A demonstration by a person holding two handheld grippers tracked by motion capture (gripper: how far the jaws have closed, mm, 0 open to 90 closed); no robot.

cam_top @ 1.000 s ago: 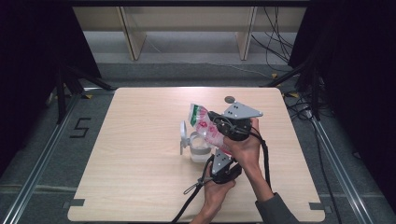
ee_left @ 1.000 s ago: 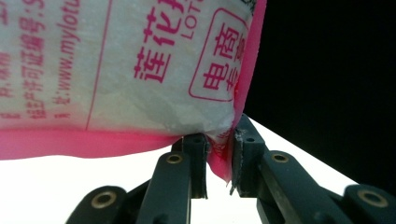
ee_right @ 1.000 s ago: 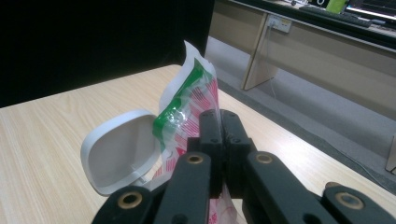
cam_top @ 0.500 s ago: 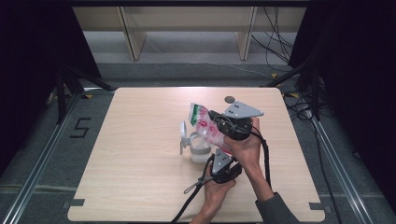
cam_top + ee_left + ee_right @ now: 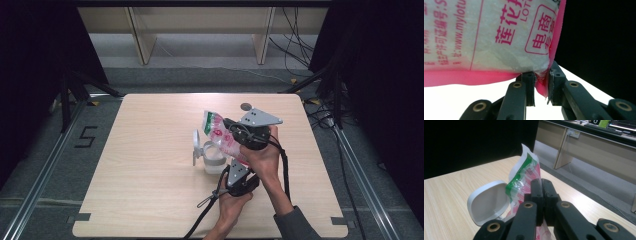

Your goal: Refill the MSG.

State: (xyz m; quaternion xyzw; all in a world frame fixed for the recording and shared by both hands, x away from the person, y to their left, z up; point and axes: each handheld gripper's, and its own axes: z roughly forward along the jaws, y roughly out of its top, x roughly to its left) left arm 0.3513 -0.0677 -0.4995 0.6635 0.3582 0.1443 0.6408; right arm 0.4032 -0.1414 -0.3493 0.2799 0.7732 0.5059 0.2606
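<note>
Mid-pour, by judgement: printed plastic bag (image 5: 223,137) held tilted over white flip-lid container (image 5: 214,159), centre tabletop (image 5: 150,180). Left gripper (image 5: 541,86) pinching bag's corner at 6 o'clock; right gripper (image 5: 541,195) clamped on bag. Next: tip mouth lower.

tool (image 5: 541,202) pinching bag (image 5: 524,176), white lid (image 5: 487,203)

high view: fixed overhead, facing forward and down on the whole desk (image 5: 150,200). left gripper view: very close, looking up along its jaws at the pink-edged bag (image 5: 499,37). right gripper view: close, low across the desk. all share the bag.
</note>
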